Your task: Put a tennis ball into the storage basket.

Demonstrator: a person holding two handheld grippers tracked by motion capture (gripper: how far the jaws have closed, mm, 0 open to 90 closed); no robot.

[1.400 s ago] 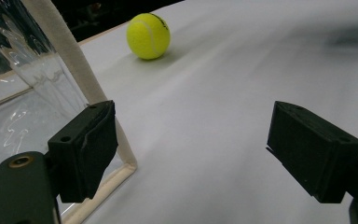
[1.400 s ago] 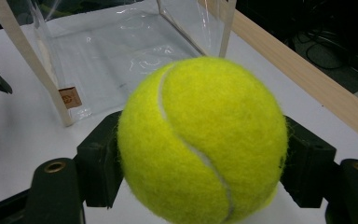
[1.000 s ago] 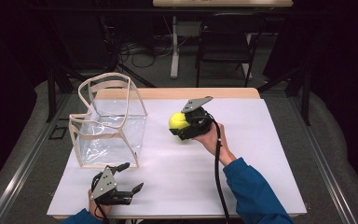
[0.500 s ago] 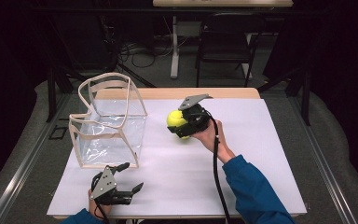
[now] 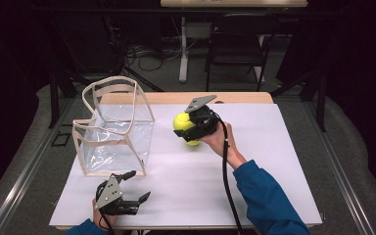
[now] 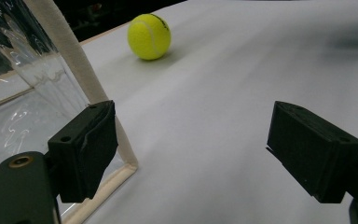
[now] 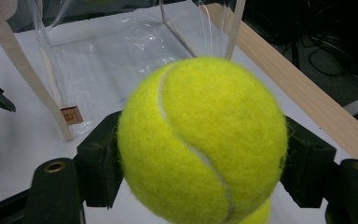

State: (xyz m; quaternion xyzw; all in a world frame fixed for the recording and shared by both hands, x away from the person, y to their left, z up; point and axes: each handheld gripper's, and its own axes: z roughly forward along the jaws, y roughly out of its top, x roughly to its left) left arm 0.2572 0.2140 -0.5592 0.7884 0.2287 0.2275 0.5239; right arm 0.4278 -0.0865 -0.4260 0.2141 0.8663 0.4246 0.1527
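1. At the left of the worktop (image 5: pixel 274 161), toward its far side: a clear plastic bag (image 5: pixel 115 127) with cream-coloured edging, standing upright with its mouth open upward. A small brown tag sits low on its wall in the right gripper view.

2. At the near left edge of the worktop, just in front of the bag: the left hand-held gripper (image 5: pixel 136 186), held low over the white surface. Its two black jaws stand spread wide apart with nothing between them. In the left gripper view one jaw lies close beside the bag's lower corner edging; whether it touches cannot be told.

3. At the centre of the worktop, right of the bag: two yellow tennis balls.
   - The upper tennis ball (image 5: pixel 181 121) is pinched between the jaws of the right hand-held gripper (image 5: pixel 188 125), raised clear of the surface. In the right gripper view the jaws press on its two sides.
   - The lower tennis ball (image 5: pixel 193 142) rests on the white surface, just beneath the gripper and the held ball.

4. Right of centre: the person's right hand (image 5: pixel 218 139) gripping that gripper, with a blue sleeve (image 5: pixel 267 198) running to the near right edge. A black cable (image 5: pixel 225 171) trails from the gripper along the forearm.

5. Beyond the worktop's far edge: a dark chair (image 5: pixel 232 49) and loose cables on the floor.
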